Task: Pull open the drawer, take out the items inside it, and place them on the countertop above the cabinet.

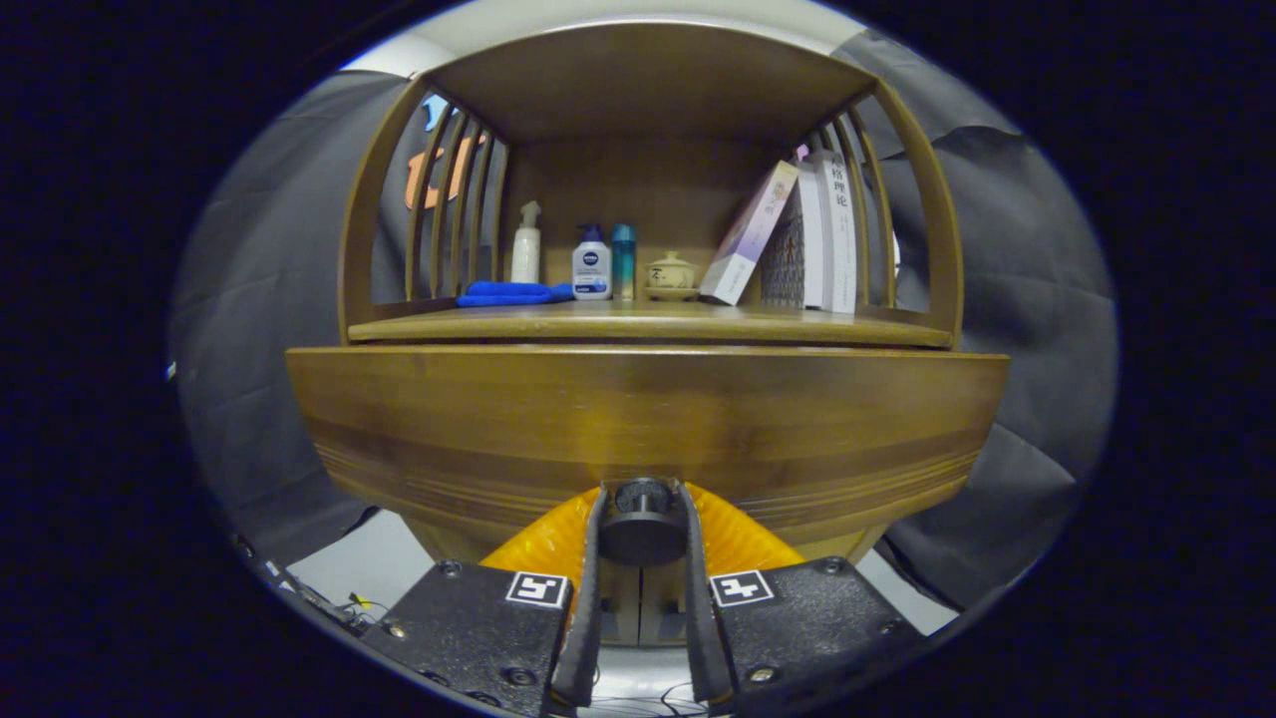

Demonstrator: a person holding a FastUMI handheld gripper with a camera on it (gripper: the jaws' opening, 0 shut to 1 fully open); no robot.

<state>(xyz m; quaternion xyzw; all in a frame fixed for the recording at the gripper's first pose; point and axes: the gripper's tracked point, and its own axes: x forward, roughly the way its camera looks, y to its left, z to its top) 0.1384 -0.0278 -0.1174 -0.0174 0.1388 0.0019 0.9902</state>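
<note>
Booth: dark cloth walls behind a wooden cabinet [638,439].
Gripper [643,524]: both fingers clamped on the dark round knob [643,527].
Drawer [638,419]: its wide front carries that knob low at centre.
Countertop [648,321]: above the drawer; blue cloth [513,293] and bottles [591,263] left, small lidded pot [670,271] centre, books [797,239] leaning right.

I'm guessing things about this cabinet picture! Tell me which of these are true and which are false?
1. The jaws of the gripper sit on either side of the round drawer knob. True.
2. The drawer front is wooden. True.
3. The blue cloth lies inside the drawer. False: it lies on the countertop, beside the bottles.
4. The books lie flat in a pile. False: they stand and lean at the shelf's side.
5. A small lidded pot sits between bottles and books. True.
</note>
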